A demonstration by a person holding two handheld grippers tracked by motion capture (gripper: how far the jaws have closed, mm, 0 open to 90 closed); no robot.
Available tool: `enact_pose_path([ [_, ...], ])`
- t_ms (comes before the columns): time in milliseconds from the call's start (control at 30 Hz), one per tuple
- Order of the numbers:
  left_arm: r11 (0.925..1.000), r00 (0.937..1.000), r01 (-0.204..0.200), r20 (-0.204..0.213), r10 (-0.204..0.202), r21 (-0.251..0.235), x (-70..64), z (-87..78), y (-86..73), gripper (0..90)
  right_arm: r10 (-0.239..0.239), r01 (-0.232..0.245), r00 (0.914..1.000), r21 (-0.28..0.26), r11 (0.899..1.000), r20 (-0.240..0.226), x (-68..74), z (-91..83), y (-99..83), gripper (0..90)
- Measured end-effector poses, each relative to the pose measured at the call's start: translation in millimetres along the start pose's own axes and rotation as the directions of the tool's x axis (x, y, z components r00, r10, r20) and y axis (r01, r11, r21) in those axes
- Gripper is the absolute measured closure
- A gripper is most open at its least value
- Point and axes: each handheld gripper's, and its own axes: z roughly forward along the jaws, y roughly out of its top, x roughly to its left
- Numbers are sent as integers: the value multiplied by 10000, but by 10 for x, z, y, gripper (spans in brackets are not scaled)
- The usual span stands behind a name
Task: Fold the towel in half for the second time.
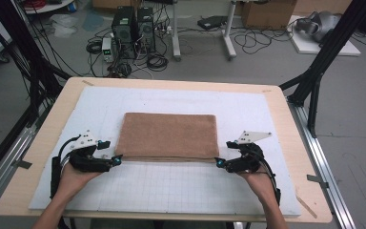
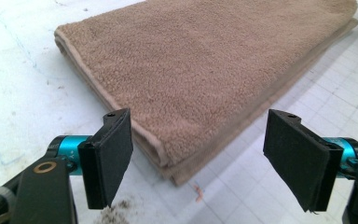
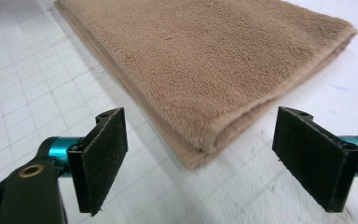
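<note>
Folded brown towel (image 1: 167, 135) lay flat, long axis across the bench (image 1: 286, 119).
Left gripper (image 1: 116, 160) and right gripper (image 1: 218, 163) stood released (holding nothing) at its near corners.

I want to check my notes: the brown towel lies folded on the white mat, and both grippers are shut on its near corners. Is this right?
Not quite. Both grippers are open, not shut: the left gripper and the right gripper each stand wide apart at a near corner of the folded brown towel, as both gripper views show.
</note>
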Motion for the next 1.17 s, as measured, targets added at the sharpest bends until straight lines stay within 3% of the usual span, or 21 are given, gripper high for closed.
enact_pose_path([
  [200, 10000, 10000, -29, -31, 28, -71, -13, -78, -48, 222, 131, -129, 9998, -149, 9998, 127, 12, -118, -80, 129],
  [567, 9995, 9999, 100, 42, -99, -290, -63, -219, -126, 211, -93, 98, 9998, -277, 9996, 201, 100, -249, -129, 125],
  [900, 9994, 9998, 1, -194, -7, -337, -134, -344, -229, 208, 11, 1, 9995, -385, 9993, 312, 122, -402, -278, 125],
  [1167, 9991, 9991, -29, -420, 12, -413, -155, -434, -271, 208, -39, 51, 9994, -350, 9994, 340, 156, -396, -338, 124],
])
